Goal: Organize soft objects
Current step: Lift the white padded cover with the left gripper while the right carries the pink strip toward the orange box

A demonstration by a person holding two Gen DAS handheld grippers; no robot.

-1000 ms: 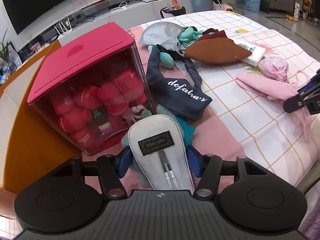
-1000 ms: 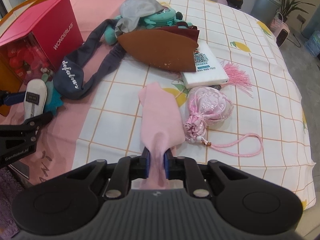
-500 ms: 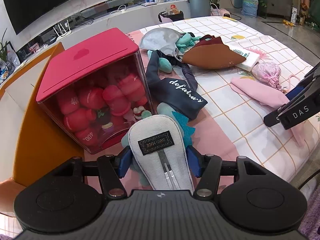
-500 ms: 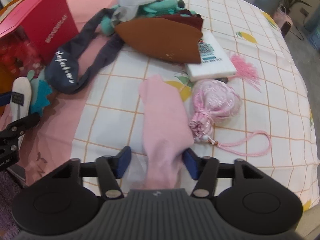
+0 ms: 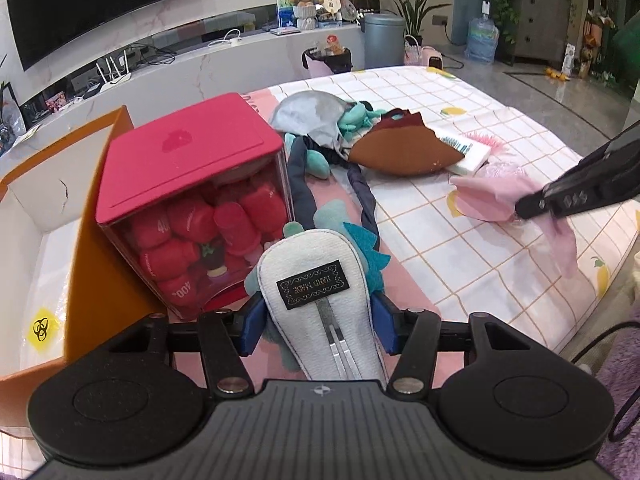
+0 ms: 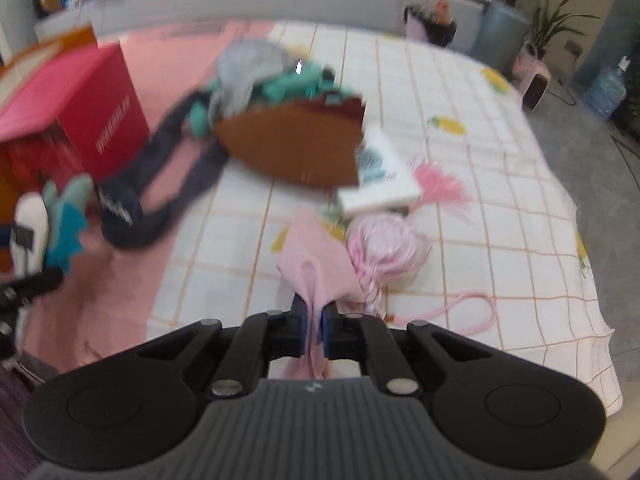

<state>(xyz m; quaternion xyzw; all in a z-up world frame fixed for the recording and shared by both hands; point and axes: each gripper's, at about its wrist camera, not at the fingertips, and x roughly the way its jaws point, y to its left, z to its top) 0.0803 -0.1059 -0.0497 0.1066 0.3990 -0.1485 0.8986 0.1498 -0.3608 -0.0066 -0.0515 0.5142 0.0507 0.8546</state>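
red-lidded box [image 5: 192, 200] of red plush sits left, brown piece [image 5: 400, 152] behind. right gripper [image 6: 314, 328] jaws just closed, pinching crumpled pink cloth [image 6: 316, 260] above the checked sheet [image 6: 460, 120]. left gripper [image 5: 320, 320] clamps white plush [image 5: 316, 276].

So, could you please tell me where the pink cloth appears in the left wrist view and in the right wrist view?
Left wrist view: the pink cloth is at the right, pinched in the right gripper, its tail hanging below.
Right wrist view: the cloth is at lower centre, clamped in the right gripper.
Shared landmark: the brown leaf-shaped piece lies beyond the cloth in both.
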